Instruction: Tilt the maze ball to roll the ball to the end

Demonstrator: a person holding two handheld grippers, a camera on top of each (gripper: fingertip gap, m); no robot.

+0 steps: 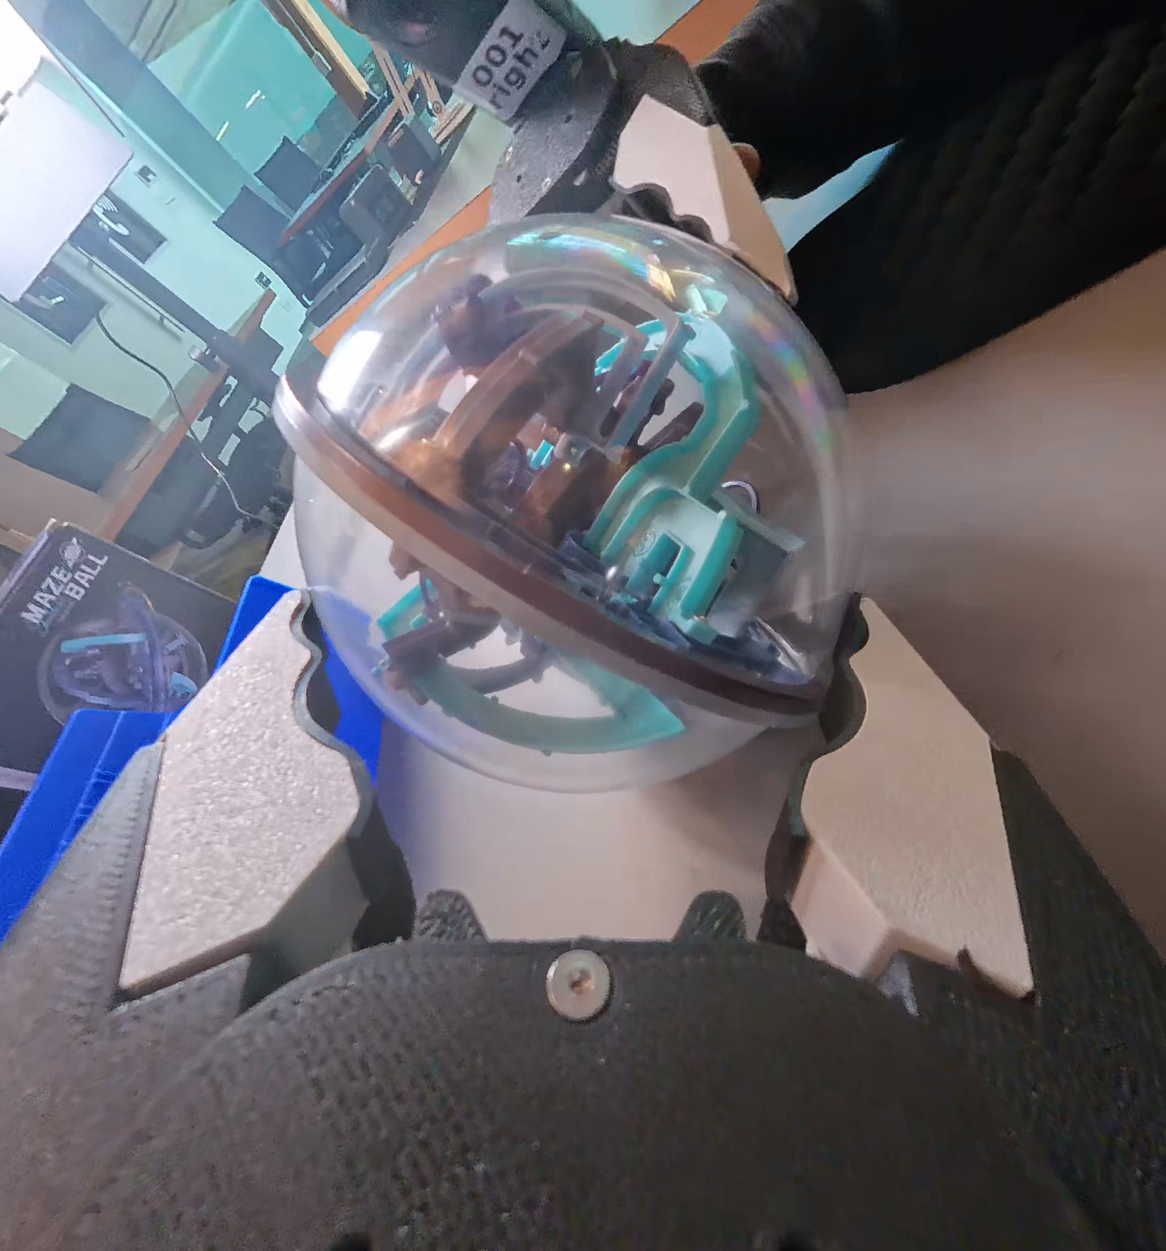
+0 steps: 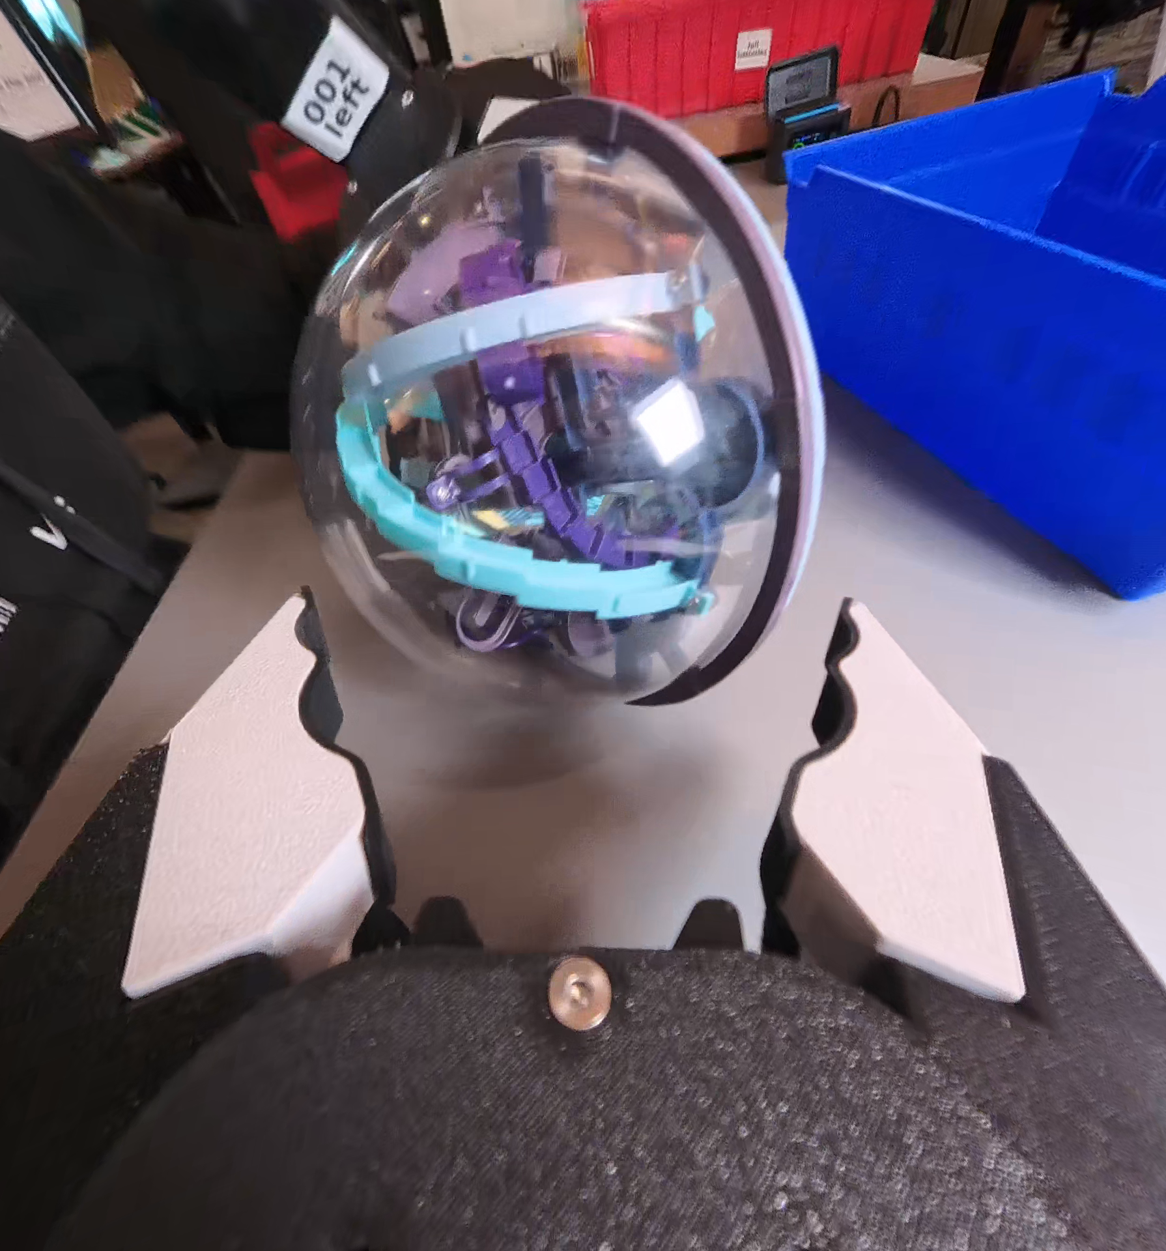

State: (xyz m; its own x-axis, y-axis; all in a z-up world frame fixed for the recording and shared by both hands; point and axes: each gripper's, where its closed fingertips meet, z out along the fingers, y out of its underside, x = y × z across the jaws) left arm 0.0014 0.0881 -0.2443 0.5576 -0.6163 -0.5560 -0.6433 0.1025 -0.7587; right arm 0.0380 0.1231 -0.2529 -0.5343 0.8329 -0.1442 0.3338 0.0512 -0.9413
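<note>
Clear plastic of the maze ball fills the space between the left tongs, whose two pale fingers press its lower sides and carry it. In the right wrist view the same sphere sits ahead of the right tongs, spread wide, with a gap at either fingertip; motion blur smears its lower edge. Inside, teal and purple tracks cross; the little steel ball is hard to pick out. Farther out, each tool's white tag with printed characters shows behind the sphere. A dark printed box lies left of the left tongs, partly cut off by a blue bin. A red crate bears a small white label, too blurred to read.
</note>
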